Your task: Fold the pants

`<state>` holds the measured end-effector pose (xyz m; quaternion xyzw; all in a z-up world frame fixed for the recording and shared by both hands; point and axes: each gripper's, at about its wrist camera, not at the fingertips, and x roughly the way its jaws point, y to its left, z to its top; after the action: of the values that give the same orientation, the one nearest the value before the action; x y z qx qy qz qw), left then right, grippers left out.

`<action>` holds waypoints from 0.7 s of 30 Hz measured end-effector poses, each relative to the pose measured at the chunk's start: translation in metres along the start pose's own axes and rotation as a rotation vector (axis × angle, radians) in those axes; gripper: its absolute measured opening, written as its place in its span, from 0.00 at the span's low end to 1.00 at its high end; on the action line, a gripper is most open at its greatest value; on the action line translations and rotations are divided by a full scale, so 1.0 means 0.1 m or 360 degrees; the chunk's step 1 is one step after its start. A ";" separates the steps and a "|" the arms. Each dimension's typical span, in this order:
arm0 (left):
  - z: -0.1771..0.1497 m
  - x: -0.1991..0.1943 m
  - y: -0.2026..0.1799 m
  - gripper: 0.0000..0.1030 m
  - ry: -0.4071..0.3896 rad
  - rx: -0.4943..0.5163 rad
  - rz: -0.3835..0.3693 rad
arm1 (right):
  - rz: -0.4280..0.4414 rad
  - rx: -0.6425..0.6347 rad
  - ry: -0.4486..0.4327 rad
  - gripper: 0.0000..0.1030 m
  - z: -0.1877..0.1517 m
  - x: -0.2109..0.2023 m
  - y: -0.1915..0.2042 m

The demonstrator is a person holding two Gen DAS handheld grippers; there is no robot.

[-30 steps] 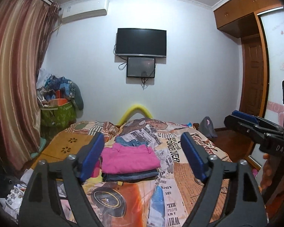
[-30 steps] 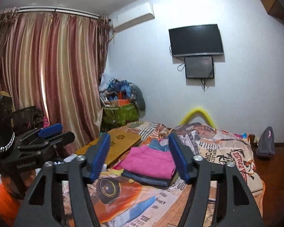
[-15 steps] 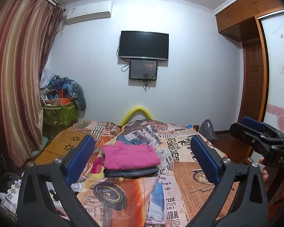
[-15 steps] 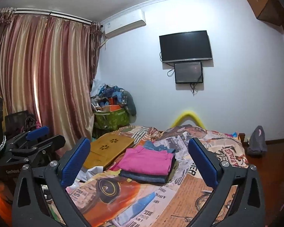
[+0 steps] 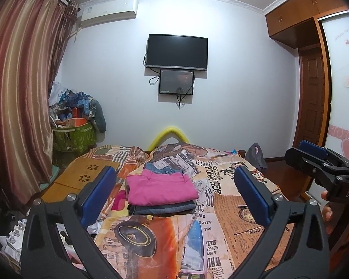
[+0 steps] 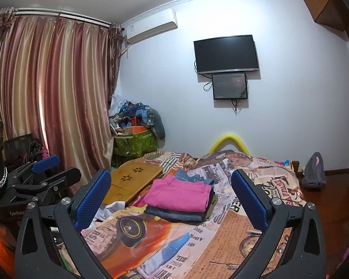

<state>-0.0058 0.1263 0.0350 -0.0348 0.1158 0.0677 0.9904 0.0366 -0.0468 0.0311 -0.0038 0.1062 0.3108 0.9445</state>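
Folded pink pants (image 5: pixel 161 189) lie on top of a stack of folded dark and denim pants (image 5: pixel 161 208) on the bed; the pink pants also show in the right wrist view (image 6: pixel 179 195). My left gripper (image 5: pixel 174 193) is open and empty, held above the near part of the bed, well short of the stack. My right gripper (image 6: pixel 172 196) is open and empty too, at a similar distance. Each gripper shows from the side in the other's view: the right one (image 5: pixel 314 155) and the left one (image 6: pixel 46 169).
The bed has a newspaper-print cover (image 5: pixel 221 220). A wooden lap tray (image 6: pixel 132 181) lies at its left side. A green basket of clutter (image 5: pixel 74 137) stands by the curtain (image 5: pixel 14 107). A grey bag (image 6: pixel 314 172) sits on the floor at right. A TV (image 5: pixel 176 51) hangs on the wall.
Both grippers have opened wider over the last second and both have tilted up a little. The stack of pants has not moved.
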 end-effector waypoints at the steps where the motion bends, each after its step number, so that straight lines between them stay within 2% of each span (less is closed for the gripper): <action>1: 0.00 0.01 0.01 1.00 0.0003 -0.0003 0.0002 | -0.0002 0.0002 0.0000 1.00 0.00 0.00 0.00; 21: -0.03 0.06 -0.06 1.00 0.0040 0.0025 0.0003 | -0.0019 0.0009 0.0013 1.00 0.02 -0.07 -0.01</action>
<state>0.0001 0.1213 0.0307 -0.0277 0.1287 0.0673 0.9890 0.0319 -0.0515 0.0340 -0.0029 0.1109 0.3050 0.9459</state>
